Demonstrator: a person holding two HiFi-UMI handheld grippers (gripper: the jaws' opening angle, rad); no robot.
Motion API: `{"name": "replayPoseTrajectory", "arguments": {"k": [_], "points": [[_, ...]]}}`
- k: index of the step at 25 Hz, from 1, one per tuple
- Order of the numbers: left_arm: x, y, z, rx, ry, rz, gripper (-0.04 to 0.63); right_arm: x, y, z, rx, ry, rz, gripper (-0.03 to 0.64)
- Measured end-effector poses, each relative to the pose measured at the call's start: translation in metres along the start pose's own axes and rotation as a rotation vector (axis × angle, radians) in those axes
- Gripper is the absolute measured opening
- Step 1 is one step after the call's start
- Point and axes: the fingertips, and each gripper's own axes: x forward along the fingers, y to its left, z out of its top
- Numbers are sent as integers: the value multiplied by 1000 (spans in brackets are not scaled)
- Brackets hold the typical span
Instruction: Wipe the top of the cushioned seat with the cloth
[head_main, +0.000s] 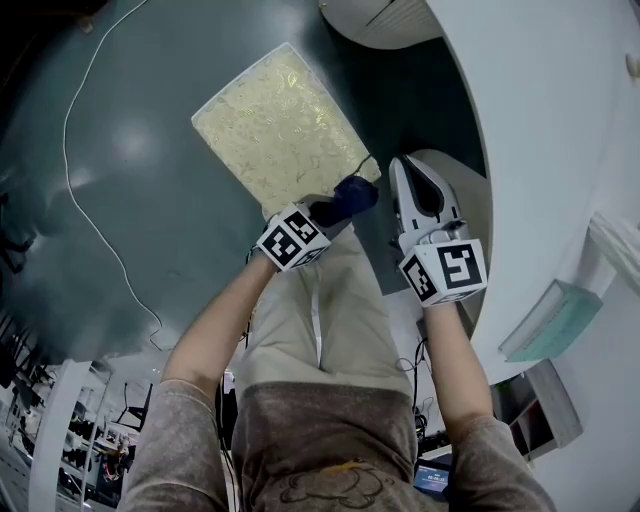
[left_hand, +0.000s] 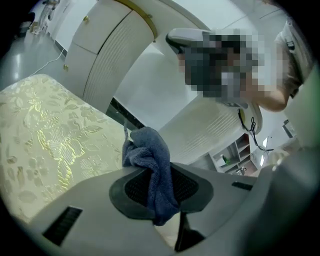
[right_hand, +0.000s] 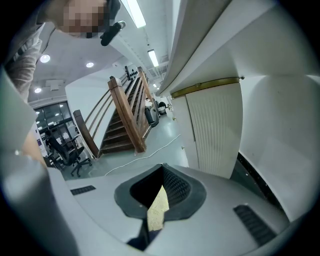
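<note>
- Square pale yellow cushioned seat (head_main: 285, 125): shiny gold floral brocade pattern.
- Dark blue terry cloth (left_hand: 152, 165): plain, no pattern.
- Left tongs (left_hand: 156, 187) and right tongs (right_hand: 159, 200): pale grey shells, black ribbed pads, black-and-white square markers.
- Glossy floor (head_main: 130, 200): dark teal-grey.

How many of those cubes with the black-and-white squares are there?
2. The left cube sits on the left gripper, which pinches the blue cloth at the cushioned seat's near edge. The right cube sits on the right gripper, to the seat's right.
</note>
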Motion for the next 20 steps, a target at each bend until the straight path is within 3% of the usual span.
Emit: {"name": "replayPoseTrajectory", "arguments": {"k": [7, 14, 20], "points": [[-53, 44, 65, 72, -106, 97, 92, 0, -5, 3, 3, -6, -6, 3], [-125, 125, 140, 94, -212, 281, 92, 1, 1, 3, 12, -8, 11, 3], [-167, 198, 173, 101, -197, 439, 92, 2, 0, 0, 13, 5, 14, 3]]}}
